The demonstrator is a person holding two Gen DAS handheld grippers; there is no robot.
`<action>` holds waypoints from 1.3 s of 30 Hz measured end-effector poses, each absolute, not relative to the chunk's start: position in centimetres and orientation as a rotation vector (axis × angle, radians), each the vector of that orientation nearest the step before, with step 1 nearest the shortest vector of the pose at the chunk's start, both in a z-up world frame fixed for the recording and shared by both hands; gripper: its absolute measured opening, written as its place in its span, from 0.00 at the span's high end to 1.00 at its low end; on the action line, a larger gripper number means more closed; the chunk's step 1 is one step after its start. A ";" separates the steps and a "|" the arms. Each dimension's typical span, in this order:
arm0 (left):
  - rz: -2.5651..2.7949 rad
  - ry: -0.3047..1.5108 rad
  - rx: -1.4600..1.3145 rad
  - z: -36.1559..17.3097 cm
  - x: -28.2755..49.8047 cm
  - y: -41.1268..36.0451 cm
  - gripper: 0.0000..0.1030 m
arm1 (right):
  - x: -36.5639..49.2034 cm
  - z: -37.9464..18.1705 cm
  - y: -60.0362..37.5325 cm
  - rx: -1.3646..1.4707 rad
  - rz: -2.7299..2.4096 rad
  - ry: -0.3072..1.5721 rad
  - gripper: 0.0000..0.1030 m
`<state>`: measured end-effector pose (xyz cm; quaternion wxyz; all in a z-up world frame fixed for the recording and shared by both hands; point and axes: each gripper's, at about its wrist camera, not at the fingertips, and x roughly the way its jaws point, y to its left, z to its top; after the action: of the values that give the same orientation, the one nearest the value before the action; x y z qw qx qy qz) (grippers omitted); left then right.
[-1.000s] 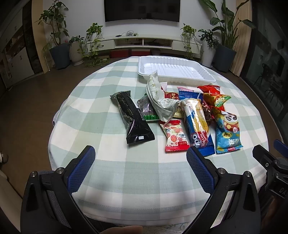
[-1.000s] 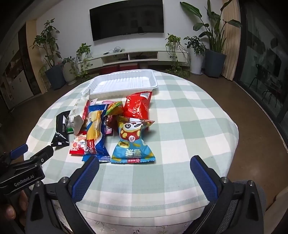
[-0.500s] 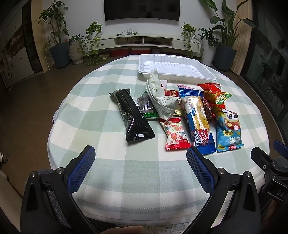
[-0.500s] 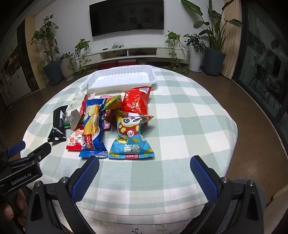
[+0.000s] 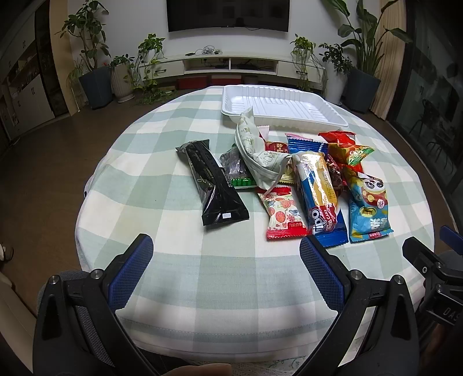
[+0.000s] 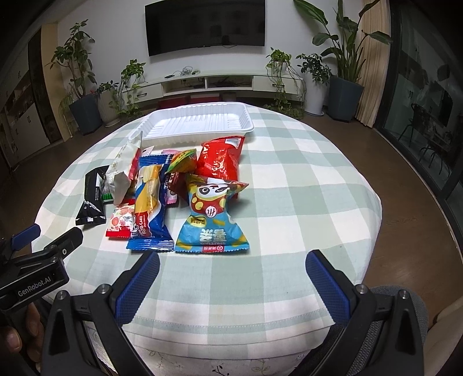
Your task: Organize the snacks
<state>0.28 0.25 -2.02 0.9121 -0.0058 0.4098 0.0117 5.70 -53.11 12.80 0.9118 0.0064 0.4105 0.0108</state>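
Round counter [image 5: 179,277] under a green-and-white checked cloth [image 6: 289,185]. Brown floor [image 5: 55,150] all round. Far wall: dark TV [image 6: 205,25] mounted above a long white low cabinet [image 6: 220,82], cables lying on its top. Potted plants flank the cabinet: a tall one in a dark pot [image 5: 97,86] at left, beside it a white ribbed pot [image 5: 121,82]; trailing vines [image 6: 131,84] by the cabinet's left end. At right, a big-leaved plant [image 6: 344,37] in a dark pot, beside a beige curtain [image 6: 373,66]. Glass doors [image 6: 428,95] further right.
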 end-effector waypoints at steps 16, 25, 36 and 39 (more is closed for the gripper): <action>0.024 0.846 -0.012 -2.1 0.2 0.2 0.00 | 5.7 12.7 -53.0 0.011 0.022 0.848 0.00; 0.024 0.847 -0.013 -2.1 0.2 0.2 0.00 | 5.7 12.7 -53.0 0.011 0.022 0.850 0.00; 0.000 0.860 -0.085 -2.7 0.2 1.0 0.00 | 5.7 12.7 -53.0 0.011 0.022 0.851 0.00; -0.005 0.860 -0.104 -2.8 0.4 1.4 0.00 | 5.7 12.8 -53.0 0.010 0.022 0.851 0.00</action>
<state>0.41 1.35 -2.77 0.9076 -0.0505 0.4168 -0.0023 5.71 -52.97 12.75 0.9107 0.0051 0.4129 0.0108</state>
